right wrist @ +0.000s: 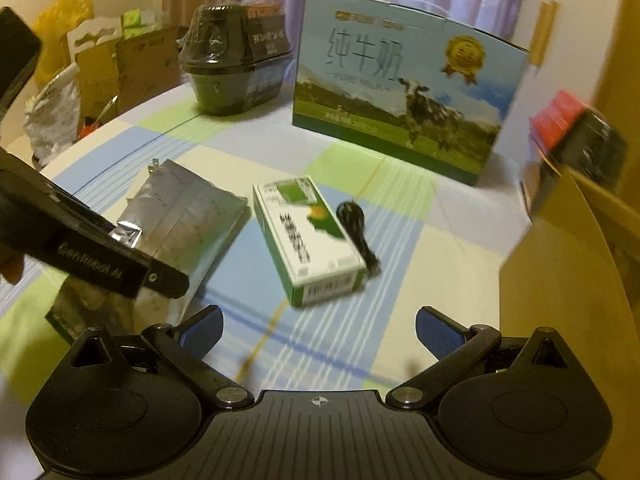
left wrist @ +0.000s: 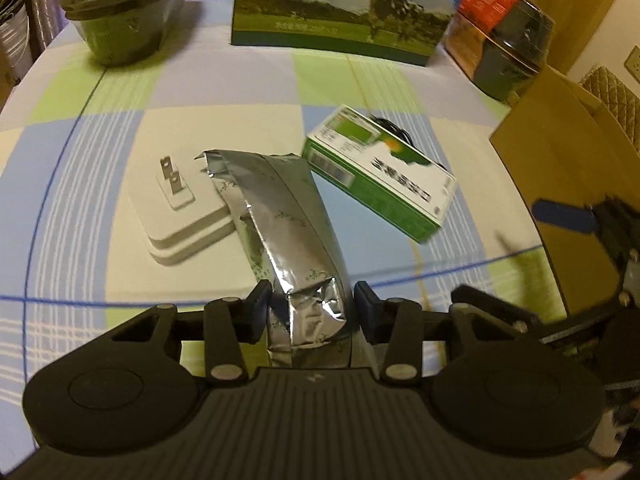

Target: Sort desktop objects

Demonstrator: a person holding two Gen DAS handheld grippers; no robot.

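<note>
A silver foil pouch (left wrist: 288, 216) is being gripped at its near end by the left gripper (left wrist: 310, 300), both blue pads pressed against the crumpled foil. The pouch's far end is lying over the edge of a white plug adapter (left wrist: 180, 212), whose 2 metal prongs are pointing upward. A green-and-white carton (left wrist: 380, 176) is lying flat just to the right of the pouch, apart from it. A black cable (right wrist: 356, 228) is seen bundled against the carton's far side.

The right gripper (right wrist: 318, 332) is being held above the checked tablecloth (right wrist: 340, 340) with its fingers spread wide and nothing between them; the carton is lying ahead of it. A brown cardboard box (right wrist: 568, 288) is standing at the right edge of the table. A milk gift box (right wrist: 404, 88) printed with a cow is standing at the back, with 1 dark plastic-wrapped container (right wrist: 232, 60) to its left and another (left wrist: 508, 36) to its right.
</note>
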